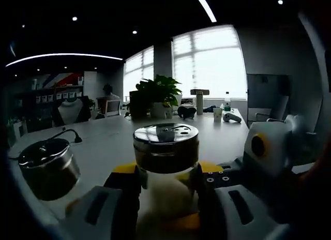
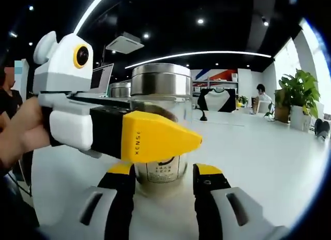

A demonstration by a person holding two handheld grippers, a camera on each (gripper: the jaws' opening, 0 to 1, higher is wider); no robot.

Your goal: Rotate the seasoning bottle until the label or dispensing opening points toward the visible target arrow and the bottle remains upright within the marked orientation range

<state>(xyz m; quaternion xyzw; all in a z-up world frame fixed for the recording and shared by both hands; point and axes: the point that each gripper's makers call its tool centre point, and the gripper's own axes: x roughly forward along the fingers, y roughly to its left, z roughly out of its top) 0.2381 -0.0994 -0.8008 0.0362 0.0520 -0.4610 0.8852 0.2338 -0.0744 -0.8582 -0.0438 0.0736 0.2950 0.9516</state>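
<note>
Left gripper view: second jar (image 1: 49,167) stands off left, open white table (image 1: 103,136) behind. Seasoning bottle (image 1: 166,147) upright between my left gripper (image 1: 166,179) jaws, clamped. Right gripper view: my right gripper (image 2: 165,184) straddles the bottle base; contact unclear, can't tell.

The left gripper view is dim and backlit: bright windows (image 1: 209,61) wash out to white while the near things fall into dark silhouette, and the bottle's metal lid (image 1: 166,133) catches a pale sheen. The right gripper view is brighter and more evenly lit, with ceiling light strips (image 2: 199,55) and small spotlights overhead glowing against a black ceiling. Straight lines bow strongly toward the edges of both views. The table (image 2: 269,157) glares pale, and far details look soft.
</note>
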